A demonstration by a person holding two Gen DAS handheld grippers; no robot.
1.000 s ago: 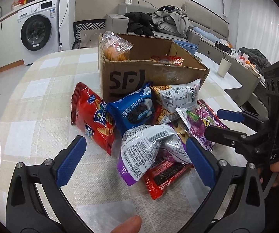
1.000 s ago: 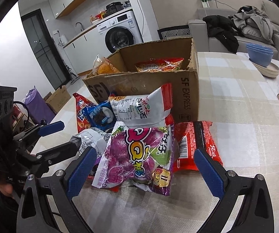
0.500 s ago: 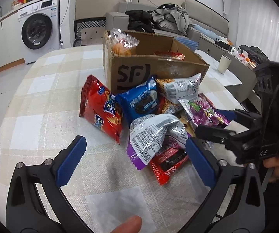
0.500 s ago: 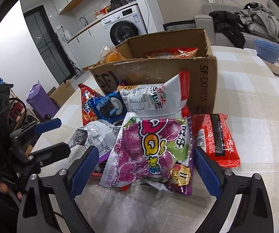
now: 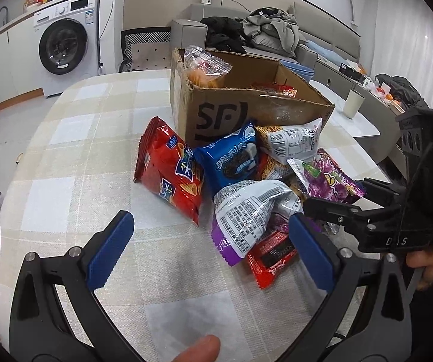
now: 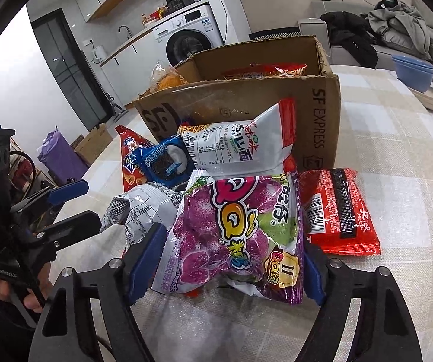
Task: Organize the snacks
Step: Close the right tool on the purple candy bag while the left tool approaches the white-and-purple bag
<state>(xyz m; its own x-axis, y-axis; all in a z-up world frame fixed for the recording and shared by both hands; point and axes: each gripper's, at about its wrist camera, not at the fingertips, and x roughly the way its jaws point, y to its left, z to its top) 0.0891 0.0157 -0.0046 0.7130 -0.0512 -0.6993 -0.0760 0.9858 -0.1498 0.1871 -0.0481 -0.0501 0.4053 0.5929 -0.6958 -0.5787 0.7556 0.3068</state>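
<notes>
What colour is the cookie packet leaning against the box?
Blue cookie packet, clearest in the left wrist view.

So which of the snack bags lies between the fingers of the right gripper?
The purple QQ gummy bag: the right gripper has a finger on each side of it, while the other bags lie beyond or beside.

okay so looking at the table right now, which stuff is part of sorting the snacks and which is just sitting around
Part of the job: purple gummy bag between the right gripper's fingers, blue cookie pack, red chip bag, white noodle bag, red packet, cardboard box, left gripper.

Just lying about: blue bowls, cup, washing machine, clothes on the sofa.
</notes>
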